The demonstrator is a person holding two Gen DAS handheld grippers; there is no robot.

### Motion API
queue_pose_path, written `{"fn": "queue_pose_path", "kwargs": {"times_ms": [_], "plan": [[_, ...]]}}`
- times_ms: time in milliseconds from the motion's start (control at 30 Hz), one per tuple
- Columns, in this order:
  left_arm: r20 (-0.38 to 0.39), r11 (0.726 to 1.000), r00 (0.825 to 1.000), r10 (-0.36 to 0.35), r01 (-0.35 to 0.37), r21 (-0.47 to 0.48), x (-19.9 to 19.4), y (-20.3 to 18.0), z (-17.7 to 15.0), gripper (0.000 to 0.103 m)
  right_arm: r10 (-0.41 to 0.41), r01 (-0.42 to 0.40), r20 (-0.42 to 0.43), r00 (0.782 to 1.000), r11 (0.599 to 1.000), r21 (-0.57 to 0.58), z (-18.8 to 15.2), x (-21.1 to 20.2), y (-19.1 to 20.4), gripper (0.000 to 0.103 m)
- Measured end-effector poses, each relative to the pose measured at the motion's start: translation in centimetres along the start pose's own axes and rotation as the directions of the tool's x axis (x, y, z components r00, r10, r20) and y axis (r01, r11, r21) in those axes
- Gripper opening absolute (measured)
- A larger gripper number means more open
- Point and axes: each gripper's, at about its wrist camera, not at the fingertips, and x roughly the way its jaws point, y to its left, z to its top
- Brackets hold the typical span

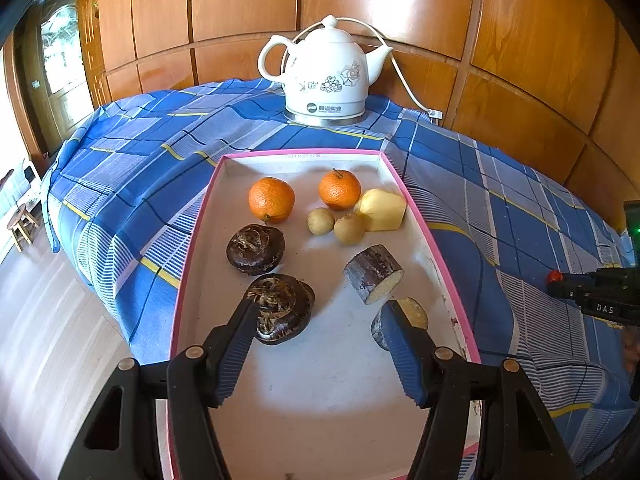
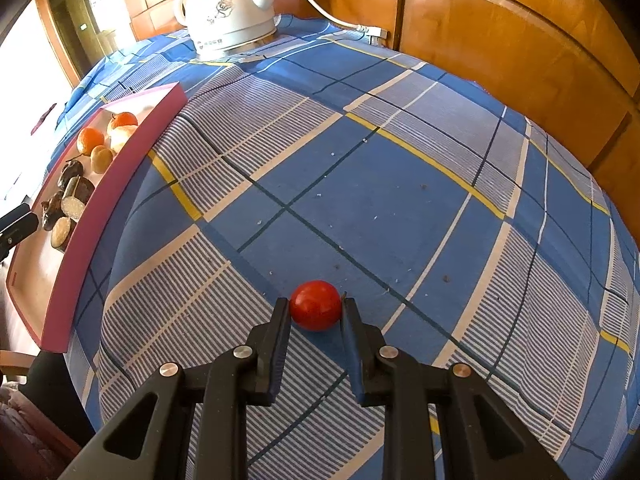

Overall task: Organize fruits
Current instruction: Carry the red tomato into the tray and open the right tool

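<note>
A pink-rimmed tray (image 1: 202, 216) holds two oranges (image 1: 271, 199), two small brown round fruits (image 1: 320, 221), a pale yellow piece (image 1: 382, 210), two dark water chestnuts (image 1: 256, 249) and two cut dark-skinned stalk pieces (image 1: 374, 273). My left gripper (image 1: 320, 310) hangs open over the tray's near half, nothing between its pads; the nearer chestnut (image 1: 282, 308) lies beside its left fingertip, the nearer stalk piece (image 1: 414, 312) behind its right one. On the tablecloth, my right gripper (image 2: 315, 306) is shut on a small red tomato (image 2: 315, 305). The right gripper's tip with the tomato (image 1: 555, 276) shows in the left wrist view.
A white ceramic kettle (image 1: 326, 76) with a cord stands at the back of the blue checked tablecloth (image 2: 400, 200), against the wood-panelled wall (image 1: 520, 40). The tray (image 2: 100, 200) lies to the left in the right wrist view. The table's left edge drops to the floor (image 1: 48, 320).
</note>
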Motion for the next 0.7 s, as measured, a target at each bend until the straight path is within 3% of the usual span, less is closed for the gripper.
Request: {"fn": "queue_pose_path", "kwargs": {"times_ms": [367,700], "plan": [[0.017,0.999,1.0,0.004,-0.004,-0.044,-0.3,1.6,0.3,0.065,0.017,-0.017,0.025,1.0,1.0,-0.004,0.6,-1.0,1.1,0.025],[0.031,0.992,0.998,0.056,-0.052,-0.116,-0.7,5.1,0.6,0.065,0.158,-0.151,0.082,0.984,0.985,-0.081,2.0,-3.0,7.2,0.025]]}}
